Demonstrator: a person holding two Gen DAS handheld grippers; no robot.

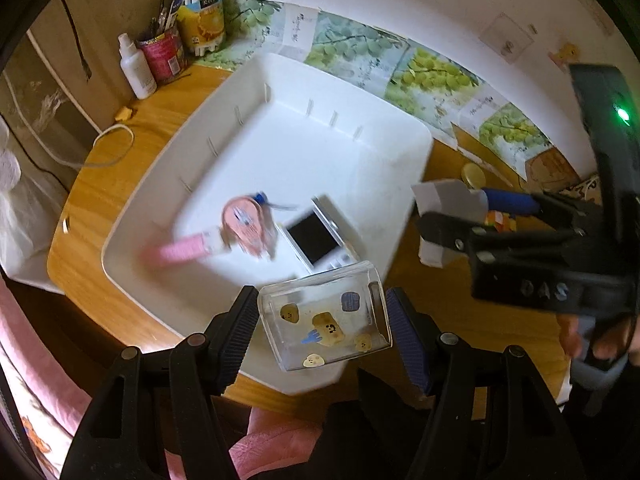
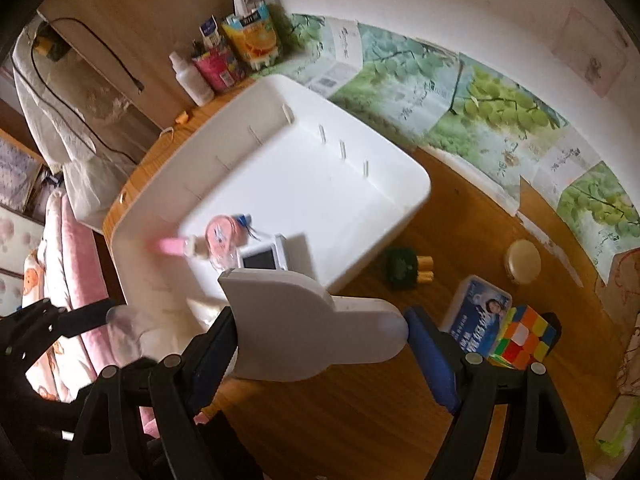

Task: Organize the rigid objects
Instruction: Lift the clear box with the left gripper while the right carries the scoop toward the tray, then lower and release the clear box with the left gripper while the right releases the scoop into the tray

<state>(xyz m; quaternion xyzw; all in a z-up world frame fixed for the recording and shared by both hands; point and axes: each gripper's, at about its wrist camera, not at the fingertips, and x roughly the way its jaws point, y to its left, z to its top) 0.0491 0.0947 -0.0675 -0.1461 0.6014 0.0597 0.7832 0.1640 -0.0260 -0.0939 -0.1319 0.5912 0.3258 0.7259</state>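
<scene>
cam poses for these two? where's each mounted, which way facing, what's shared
Left wrist: on the left gripper, looking steeply down over the white bin; its jaws clamp a clear stickered box; the right gripper crosses at right.
Right wrist: on the right gripper, looking steeply down over the desk; its jaws hold a white scoop-shaped piece; the left gripper shows at left.
Shared: bin, pink tube and small-screen device inside.

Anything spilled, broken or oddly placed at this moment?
Nothing stands out. No spill or damage shows. The white bin sits upright, with a few items bunched at one end. A Rubik's cube, blue box and round lid remain on the table, unsorted.
</scene>
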